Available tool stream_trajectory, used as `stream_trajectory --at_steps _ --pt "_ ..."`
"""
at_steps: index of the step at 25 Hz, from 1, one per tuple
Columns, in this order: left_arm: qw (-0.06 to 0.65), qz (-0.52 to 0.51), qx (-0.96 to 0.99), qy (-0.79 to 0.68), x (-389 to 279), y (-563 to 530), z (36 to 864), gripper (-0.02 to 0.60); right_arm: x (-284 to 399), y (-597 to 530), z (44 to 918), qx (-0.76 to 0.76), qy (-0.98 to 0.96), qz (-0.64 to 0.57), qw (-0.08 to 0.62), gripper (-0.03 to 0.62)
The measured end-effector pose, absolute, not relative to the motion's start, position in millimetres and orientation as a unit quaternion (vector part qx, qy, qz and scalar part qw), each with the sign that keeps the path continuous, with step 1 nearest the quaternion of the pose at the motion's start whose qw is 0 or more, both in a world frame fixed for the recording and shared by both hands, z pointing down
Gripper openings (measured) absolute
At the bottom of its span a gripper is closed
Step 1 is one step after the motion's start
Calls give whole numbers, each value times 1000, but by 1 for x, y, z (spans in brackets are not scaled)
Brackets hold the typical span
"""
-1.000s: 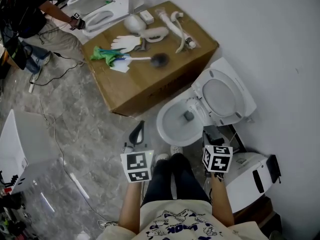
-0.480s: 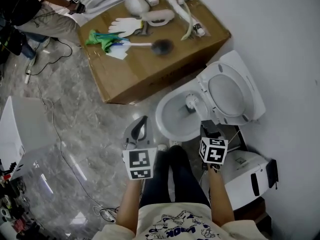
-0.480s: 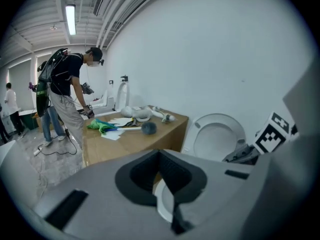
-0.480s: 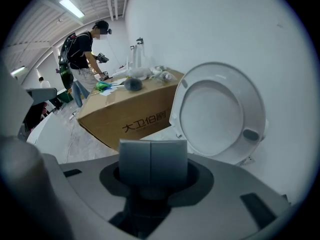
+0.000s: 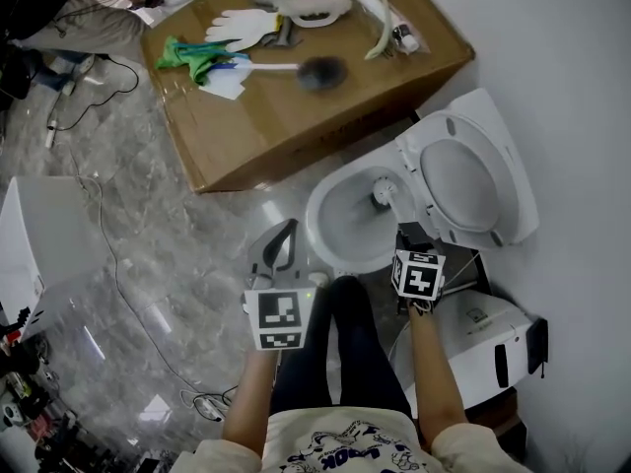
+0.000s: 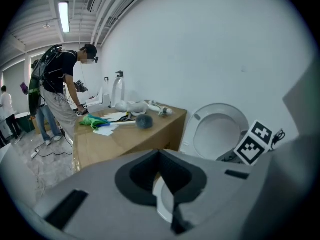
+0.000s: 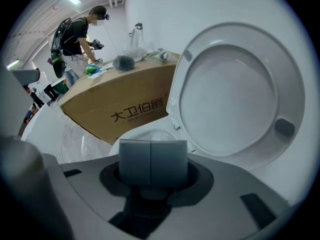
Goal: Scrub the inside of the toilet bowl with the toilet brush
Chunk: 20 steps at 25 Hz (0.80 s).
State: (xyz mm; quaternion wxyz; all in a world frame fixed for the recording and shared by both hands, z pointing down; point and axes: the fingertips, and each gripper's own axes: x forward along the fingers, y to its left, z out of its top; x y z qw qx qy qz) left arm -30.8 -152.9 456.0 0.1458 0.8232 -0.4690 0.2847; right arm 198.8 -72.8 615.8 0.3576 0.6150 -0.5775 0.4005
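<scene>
The white toilet bowl (image 5: 325,236) stands open, its lid (image 5: 473,175) leaning back against the wall. A toilet brush (image 5: 384,196) has its dark head inside the bowl near the hinge side. Its white handle runs back to my right gripper (image 5: 407,233), which is shut on it at the bowl's near right rim. In the right gripper view the grey pads (image 7: 135,160) meet in front of the lid (image 7: 235,94). My left gripper (image 5: 288,227) hovers left of the bowl over the floor, tips together, holding nothing. The left gripper view shows the lid (image 6: 217,131) past the jaws.
A large cardboard box (image 5: 296,126) sits behind the bowl with a second brush (image 5: 320,70), white gloves (image 5: 242,25), a green cloth (image 5: 192,57) and plastic parts. A white unit (image 5: 483,348) stands right of my legs. Cables (image 5: 108,264) cross the floor. A person (image 6: 60,84) works beyond the box.
The brush head has moved from the middle of the bowl toward its hinge side. My right gripper has come closer to the rim. The left gripper has stayed beside the bowl.
</scene>
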Motion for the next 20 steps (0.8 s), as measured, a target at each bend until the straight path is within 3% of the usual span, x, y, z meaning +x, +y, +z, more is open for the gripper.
stream_trajectory --at_steps 12,20 --pt "158 303 814 -470 -31 -156 491 2 205 -95 662 624 -565 407 355 166" --pt "167 302 814 -466 -28 -147 506 2 204 -109 679 649 -554 430 295 166"
